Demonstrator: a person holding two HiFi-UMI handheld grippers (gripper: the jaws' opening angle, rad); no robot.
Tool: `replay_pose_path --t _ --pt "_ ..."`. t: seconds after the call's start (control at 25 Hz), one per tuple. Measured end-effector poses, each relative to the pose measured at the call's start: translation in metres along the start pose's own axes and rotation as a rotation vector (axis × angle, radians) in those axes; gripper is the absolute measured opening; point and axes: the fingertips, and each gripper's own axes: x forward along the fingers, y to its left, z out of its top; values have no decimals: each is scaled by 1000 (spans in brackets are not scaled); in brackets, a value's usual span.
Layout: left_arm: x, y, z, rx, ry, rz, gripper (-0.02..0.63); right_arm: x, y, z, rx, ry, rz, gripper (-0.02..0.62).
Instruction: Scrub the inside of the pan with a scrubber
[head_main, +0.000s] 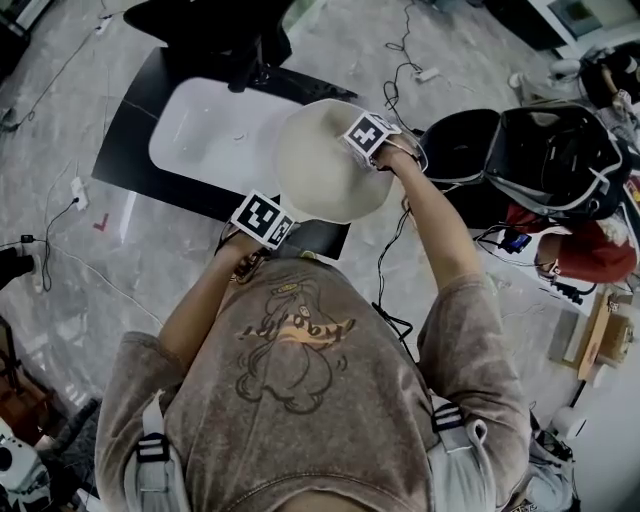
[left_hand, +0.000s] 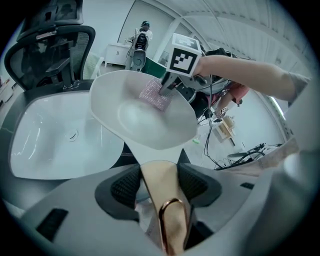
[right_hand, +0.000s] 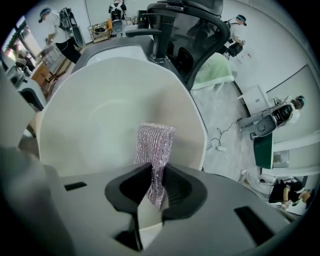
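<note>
**Three cameras set around one pan**

The head camera looks steeply down from high above the pan (head_main: 325, 160) and takes it in whole, along with the sink (head_main: 205, 135) beside it. The camera on the left gripper (left_hand: 159, 175) sits close at the pan's handle (left_hand: 161, 187) end. It faces along the handle, into the bowl and across to the right gripper (left_hand: 166, 92). The right gripper's camera sits close over the pan's opposite rim, facing down into the bowl. All three views share the pan's inside, and both gripper views also share the scrubber (right_hand: 155, 145)
</note>
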Motion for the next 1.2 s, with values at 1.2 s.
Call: replay_pose_path --t 1.2 --pt "-50 17 47 -17 -218 63 135 -58 91 25 420 -472 392 86"
